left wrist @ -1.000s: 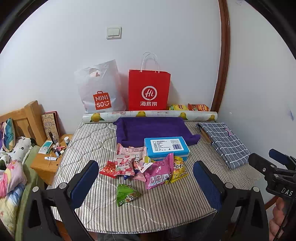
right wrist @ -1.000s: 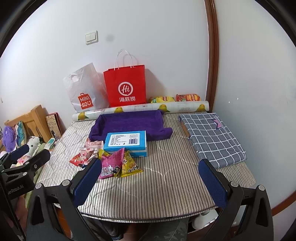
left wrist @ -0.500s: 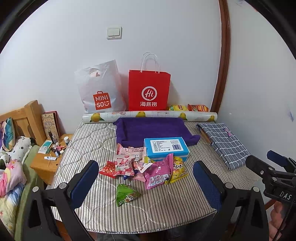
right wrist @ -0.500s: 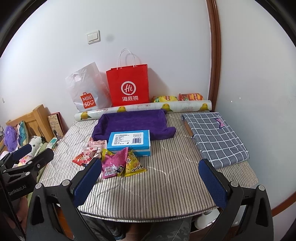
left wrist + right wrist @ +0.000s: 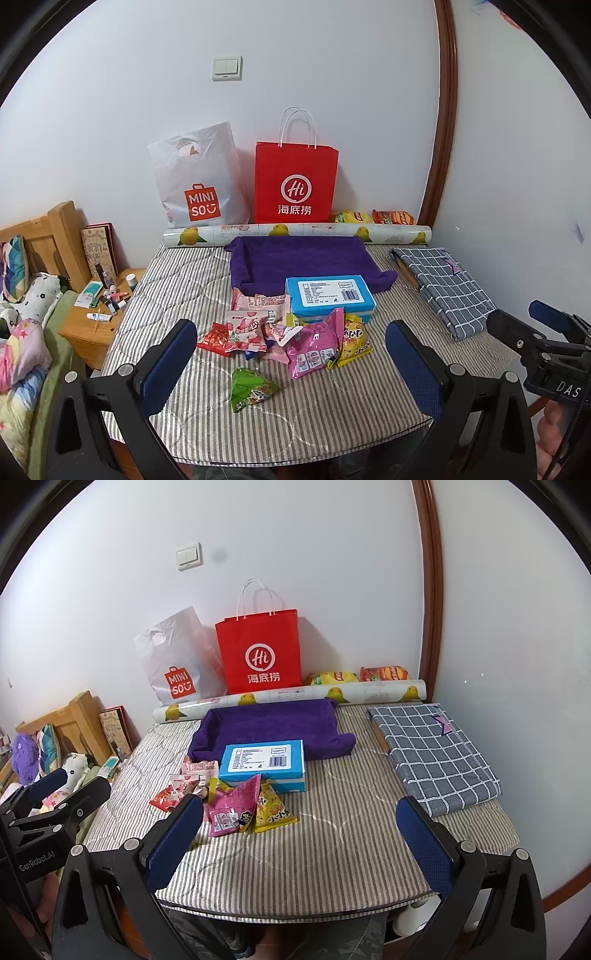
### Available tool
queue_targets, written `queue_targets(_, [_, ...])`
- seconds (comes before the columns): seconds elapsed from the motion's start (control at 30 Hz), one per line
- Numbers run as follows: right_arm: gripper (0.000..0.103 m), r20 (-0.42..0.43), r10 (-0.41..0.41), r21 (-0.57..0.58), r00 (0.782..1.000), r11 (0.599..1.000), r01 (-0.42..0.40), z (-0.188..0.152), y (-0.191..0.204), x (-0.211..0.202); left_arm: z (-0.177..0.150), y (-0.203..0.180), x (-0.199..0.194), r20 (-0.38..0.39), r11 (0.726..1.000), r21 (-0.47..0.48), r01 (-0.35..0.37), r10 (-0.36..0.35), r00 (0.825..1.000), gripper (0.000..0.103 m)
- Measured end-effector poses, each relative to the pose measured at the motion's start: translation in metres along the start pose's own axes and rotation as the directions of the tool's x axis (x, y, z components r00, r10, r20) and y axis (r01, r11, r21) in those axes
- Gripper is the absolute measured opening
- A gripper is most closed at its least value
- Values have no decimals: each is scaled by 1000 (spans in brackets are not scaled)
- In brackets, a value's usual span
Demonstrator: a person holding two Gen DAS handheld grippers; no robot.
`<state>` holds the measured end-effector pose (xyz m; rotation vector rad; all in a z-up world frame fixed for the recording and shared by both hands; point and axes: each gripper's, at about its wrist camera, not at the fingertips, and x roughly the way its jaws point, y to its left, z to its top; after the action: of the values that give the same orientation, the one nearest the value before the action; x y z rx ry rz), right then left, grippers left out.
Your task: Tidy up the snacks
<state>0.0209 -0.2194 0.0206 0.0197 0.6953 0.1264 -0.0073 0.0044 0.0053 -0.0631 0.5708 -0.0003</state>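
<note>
A heap of snack packets lies mid-table: a pink packet (image 5: 314,345), a yellow packet (image 5: 354,339), red-and-pink candy packets (image 5: 236,332) and a green packet (image 5: 251,391) lying alone nearer me. A blue box (image 5: 328,297) sits behind them, against a purple cloth tray (image 5: 299,258). My left gripper (image 5: 291,354) is open and empty, held above the near table edge. My right gripper (image 5: 299,834) is open and empty, right of the heap; the pink packet (image 5: 232,805) and the yellow packet (image 5: 271,808) lie by its left finger.
A red paper bag (image 5: 295,184) and a white Miniso bag (image 5: 199,184) stand against the back wall behind a lemon-print roll (image 5: 295,232). Two chip bags (image 5: 373,217) lie behind the roll. A folded checked cloth (image 5: 443,288) lies at the right. A wooden nightstand (image 5: 92,325) stands left.
The right wrist view has shifted slightly, so the table sits a little more to the right. Nothing on the table has moved and both grippers stay open.
</note>
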Motion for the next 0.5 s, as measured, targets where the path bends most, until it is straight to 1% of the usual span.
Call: queue_targets(0.5, [103,-1,8,-11,1000,1000,-8,1,5,-1,0,2,2,-3,1000,1,2,-2,1000,103])
